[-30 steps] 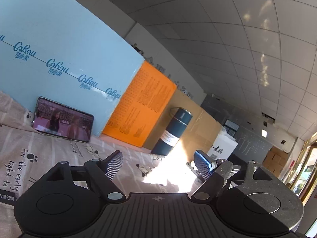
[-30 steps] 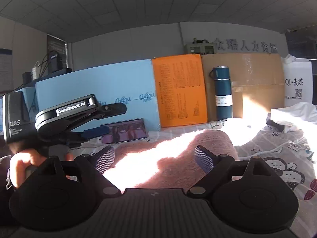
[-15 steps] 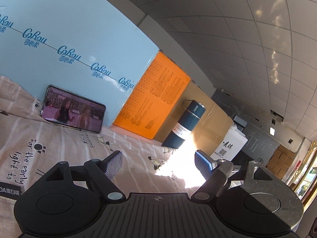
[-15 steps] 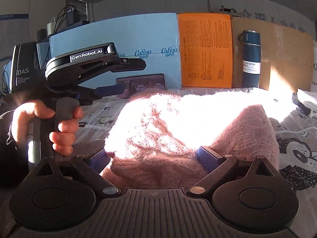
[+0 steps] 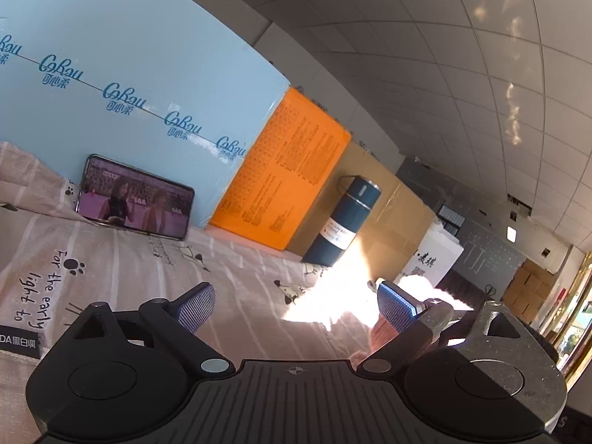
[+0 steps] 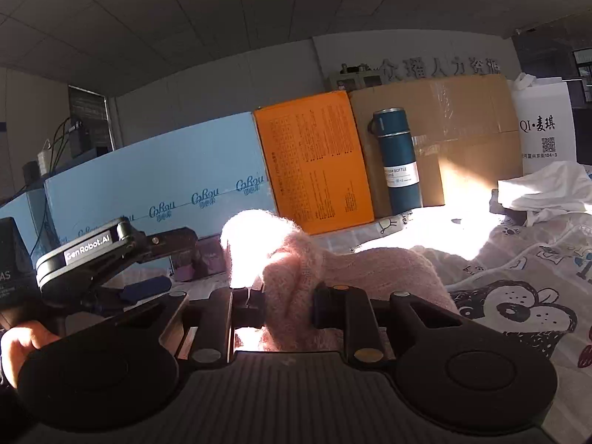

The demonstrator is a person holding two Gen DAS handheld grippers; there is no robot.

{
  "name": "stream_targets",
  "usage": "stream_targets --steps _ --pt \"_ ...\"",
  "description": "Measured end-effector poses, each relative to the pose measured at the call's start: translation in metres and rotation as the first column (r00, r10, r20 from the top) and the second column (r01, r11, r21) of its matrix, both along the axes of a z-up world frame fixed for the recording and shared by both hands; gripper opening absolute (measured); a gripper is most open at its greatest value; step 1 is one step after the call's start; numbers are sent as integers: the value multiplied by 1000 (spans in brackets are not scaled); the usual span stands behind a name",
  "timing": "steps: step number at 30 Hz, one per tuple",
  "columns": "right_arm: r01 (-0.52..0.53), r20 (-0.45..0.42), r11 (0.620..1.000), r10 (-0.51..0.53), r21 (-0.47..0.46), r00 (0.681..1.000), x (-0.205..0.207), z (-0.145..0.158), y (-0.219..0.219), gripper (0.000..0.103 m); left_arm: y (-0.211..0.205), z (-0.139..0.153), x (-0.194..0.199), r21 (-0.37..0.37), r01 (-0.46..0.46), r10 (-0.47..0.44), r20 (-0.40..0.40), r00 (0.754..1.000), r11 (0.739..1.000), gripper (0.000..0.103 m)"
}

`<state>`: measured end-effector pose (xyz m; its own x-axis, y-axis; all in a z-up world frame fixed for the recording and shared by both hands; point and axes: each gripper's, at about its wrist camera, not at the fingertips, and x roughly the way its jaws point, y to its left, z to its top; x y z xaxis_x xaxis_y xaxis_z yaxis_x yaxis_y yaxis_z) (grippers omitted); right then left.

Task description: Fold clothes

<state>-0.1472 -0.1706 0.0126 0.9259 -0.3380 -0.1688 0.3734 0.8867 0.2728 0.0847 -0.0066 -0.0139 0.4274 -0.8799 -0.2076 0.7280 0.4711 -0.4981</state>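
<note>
The right claw [image 6: 288, 296] is closing, clenched on a bunched fold of the pink sweater [image 6: 388, 273] – its body trails right of the claw across the printed sheet [image 6: 518, 270]. The left claw [image 5: 296, 307] is opening, nothing between its pads, the sweater just right of it.

A tiled ceiling [image 5: 425, 37] is seen above grey walls [image 6: 207, 96]; boxes [image 6: 444, 125] are lit by harsh sunlight.

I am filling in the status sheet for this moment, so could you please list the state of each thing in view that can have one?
Right gripper: closing, pads pinching the pink sweater.
Left gripper: opening, nothing between its fingers.
Pink sweater: bunched, partly lifted.
Phone: screen on, leaning against the blue board.
Blue bottle: upright, capped.
White garment: crumpled.
</note>
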Motion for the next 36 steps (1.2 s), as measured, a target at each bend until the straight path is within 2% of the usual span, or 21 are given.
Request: stream_targets --steps 2,5,9,12,13,14,15,17,20,23,26,30,35,36 --pt "49 46 999 -49 17 998 -11 6 -10 19 -7 -1 -1 67 17 -16 -8 1000 998 96" --pt "120 82 992 -122 33 989 -24 10 -24 19 -20 -11 1 165 82 -70 -76 995 983 96" --pt "168 117 984 -174 61 978 -36 13 -38 19 -34 -21 -2 216 235 -208 -141 968 948 96" --pt "188 127 980 -195 71 972 -39 13 -45 20 -49 -26 -15 257 414 -384 -160 909 873 95" --pt "193 125 979 -200 70 972 -38 13 -46 19 -52 -27 -20 271 447 -423 -145 894 853 95" --pt "196 125 978 -203 68 971 -37 13 -47 19 -52 -26 -27 288 444 -435 -100 895 848 85" --pt "194 128 979 -201 66 971 -35 14 -48 19 -52 -25 -34 304 441 -447 -56 893 844 56" --pt "183 136 981 -190 65 972 -30 14 -48 19 -52 -24 -36 307 447 -464 -21 886 840 17" --pt "167 159 985 -173 47 972 -21 21 -49 19 -45 -22 -29 277 390 -406 2 914 878 12" --pt "144 215 989 -146 23 966 -13 35 -50 19 -29 -10 -25 237 273 -302 97 948 932 12" --pt "145 252 989 -145 19 957 -9 45 -57 19 -9 5 -14 202 138 -173 169 970 970 12" --pt "181 262 983 -185 40 947 -4 46 -72 19 12 5 2 217 56 -87 135 987 974 13" --pt "253 108 963 -263 99 959 4 17 -97 21 17 -7 14 262 70 -87 54 995 963 17" --pt "273 81 958 -280 94 957 5 13 -99 24 16 -9 15 267 79 -94 46 994 960 18"
